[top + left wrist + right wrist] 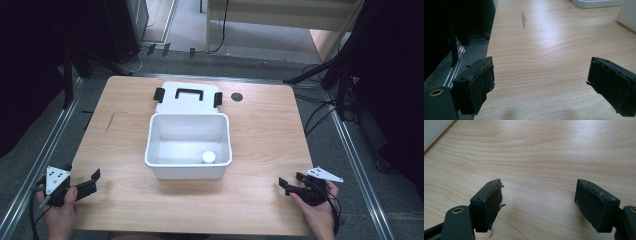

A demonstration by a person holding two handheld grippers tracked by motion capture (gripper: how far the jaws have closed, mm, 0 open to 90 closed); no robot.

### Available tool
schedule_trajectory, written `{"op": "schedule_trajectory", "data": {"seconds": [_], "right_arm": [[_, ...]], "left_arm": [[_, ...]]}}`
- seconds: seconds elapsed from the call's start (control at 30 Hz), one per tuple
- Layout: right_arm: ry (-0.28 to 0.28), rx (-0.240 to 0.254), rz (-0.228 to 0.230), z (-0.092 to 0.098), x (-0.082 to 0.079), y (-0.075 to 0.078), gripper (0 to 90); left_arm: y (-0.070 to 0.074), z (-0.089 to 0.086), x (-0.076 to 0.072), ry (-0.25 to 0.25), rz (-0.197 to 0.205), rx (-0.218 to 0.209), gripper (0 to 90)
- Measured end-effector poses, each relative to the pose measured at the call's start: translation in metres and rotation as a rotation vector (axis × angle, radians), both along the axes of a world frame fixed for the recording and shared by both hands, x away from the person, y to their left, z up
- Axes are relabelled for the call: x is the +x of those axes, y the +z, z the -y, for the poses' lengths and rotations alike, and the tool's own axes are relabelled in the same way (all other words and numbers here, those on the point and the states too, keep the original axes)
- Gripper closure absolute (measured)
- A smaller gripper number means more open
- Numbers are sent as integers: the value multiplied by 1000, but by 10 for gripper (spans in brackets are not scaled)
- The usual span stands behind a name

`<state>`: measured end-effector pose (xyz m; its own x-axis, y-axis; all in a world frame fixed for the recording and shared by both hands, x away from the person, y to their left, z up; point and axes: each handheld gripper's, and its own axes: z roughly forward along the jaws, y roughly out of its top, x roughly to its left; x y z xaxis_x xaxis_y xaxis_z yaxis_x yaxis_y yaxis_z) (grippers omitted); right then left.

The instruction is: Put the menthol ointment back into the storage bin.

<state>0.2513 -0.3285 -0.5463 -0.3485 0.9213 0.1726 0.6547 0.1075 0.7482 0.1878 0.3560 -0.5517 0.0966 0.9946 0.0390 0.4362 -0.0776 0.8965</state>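
The wooden tabletop (260, 130) lies broad in front of me, pale grain running across it, with a dark streak (110, 121) on its left part and a small black round disc (236, 96) near its far edge. At the middle stands a white plastic box (165, 150), open at the top. Its white lid (187, 102), with a black handle (189, 93) and two black latches, lies flat just behind the box, touching its far rim. Inside the box, near the front right corner, stands a small white round container (208, 157).

My left claw (90, 183) hangs near the front left corner of the tabletop, well apart from the box, its jaws spread wide with nothing between them. In the left gripper view the left claw (539, 82) frames bare wood, with the dark streak (523, 20) farther off and a corner of the box (626, 15) at the upper right.

My right claw (289, 186) sits near the front right edge, jaws likewise released and empty. In the right gripper view the right claw (539, 202) looks across bare wood.
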Motion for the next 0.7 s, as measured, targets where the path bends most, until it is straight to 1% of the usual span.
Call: {"op": "schedule_trajectory", "data": {"seconds": [0.03,0.1,0.17,0.2,0.27,0.37,0.5,0.6,0.7], "right_arm": [[-11,13,7,5,-2,0,226],[-25,18,18,11,-6,0,232],[-31,34,33,17,-9,0,233],[-32,40,42,19,-11,0,234],[-35,69,66,21,-14,-1,237],[-45,85,92,22,-16,-1,236],[-55,108,105,23,-17,-2,230],[-59,140,98,26,-18,-3,219],[-65,153,103,28,-18,-3,218]], "left_arm": [[0,0,0,1,-1,0,78],[0,1,0,1,-2,6,78],[0,1,0,3,-3,10,78],[0,1,0,3,-4,9,78],[0,1,0,4,-4,9,78],[0,2,0,3,-5,11,78],[0,2,0,1,-6,20,78],[0,2,0,0,0,18,78],[0,2,0,-1,-3,17,78]]}}
